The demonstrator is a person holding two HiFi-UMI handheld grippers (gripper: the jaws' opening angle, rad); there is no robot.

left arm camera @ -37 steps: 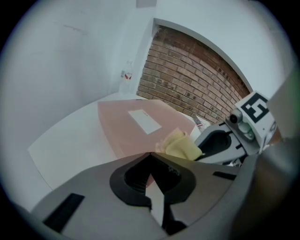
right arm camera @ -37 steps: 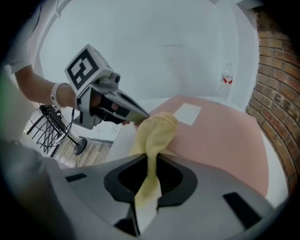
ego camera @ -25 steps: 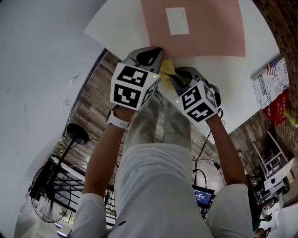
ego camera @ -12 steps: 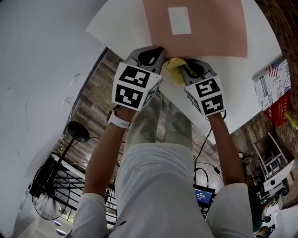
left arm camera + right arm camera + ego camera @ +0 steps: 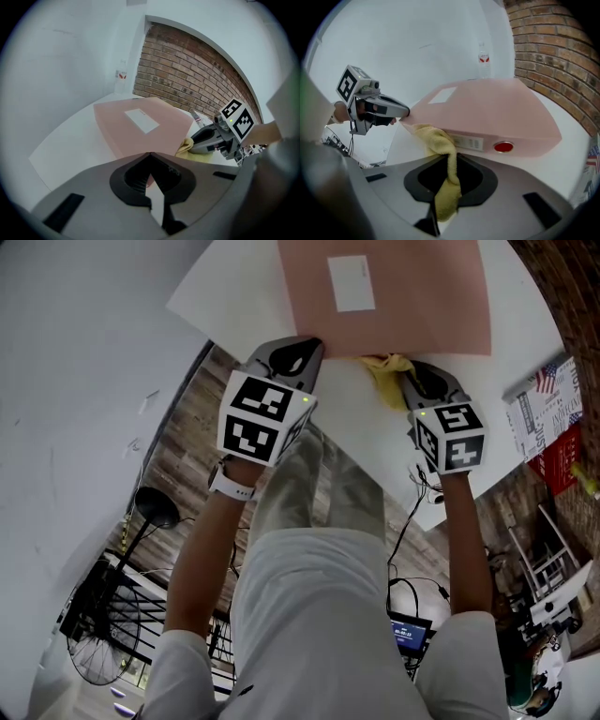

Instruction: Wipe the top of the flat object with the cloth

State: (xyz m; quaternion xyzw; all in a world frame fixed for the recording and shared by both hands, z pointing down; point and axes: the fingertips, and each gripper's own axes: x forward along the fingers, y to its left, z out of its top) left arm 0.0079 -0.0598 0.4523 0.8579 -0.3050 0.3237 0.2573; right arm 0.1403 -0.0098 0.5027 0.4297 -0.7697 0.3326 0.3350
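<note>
White table point(image 5: 234, 287), seen from above over wood floor point(image 5: 178, 465).

1. Left gripper point(image 5: 311, 343), at 11 o'clock from the frame centre in the head view. Jaws together, nipped on the near left corner of the binder point(image 5: 412, 296); a pink sliver shows between the pads in its own view. Watch point(image 5: 230, 486) on the wrist behind it.
2. Right gripper point(image 5: 417, 379), at 1 o'clock from centre, well apart from the left one. Jaws clamped on the cloth point(image 5: 389, 369).
3. Cloth: yellow, terry. One end hangs down between the right jaws; the other end bunches on the table against the binder's near edge, between the two grippers.
4. Binder: pink, flat, lying closed on the table at 12 o'clock, just beyond both grippers. White label point(image 5: 352, 282) on top, towards its far half. Spine faces the right gripper and carries a red dot point(image 5: 503, 147) and a printed strip point(image 5: 468, 141).
5. Printed box point(image 5: 544, 409) with a flag, on the table at 3 o'clock from the binder.
6. Bottle point(image 5: 483, 58), clear, upright, beyond the binder's far edge.
7. Brick wall point(image 5: 197, 70) behind the table, meeting a white wall point(image 5: 70, 61).
</note>
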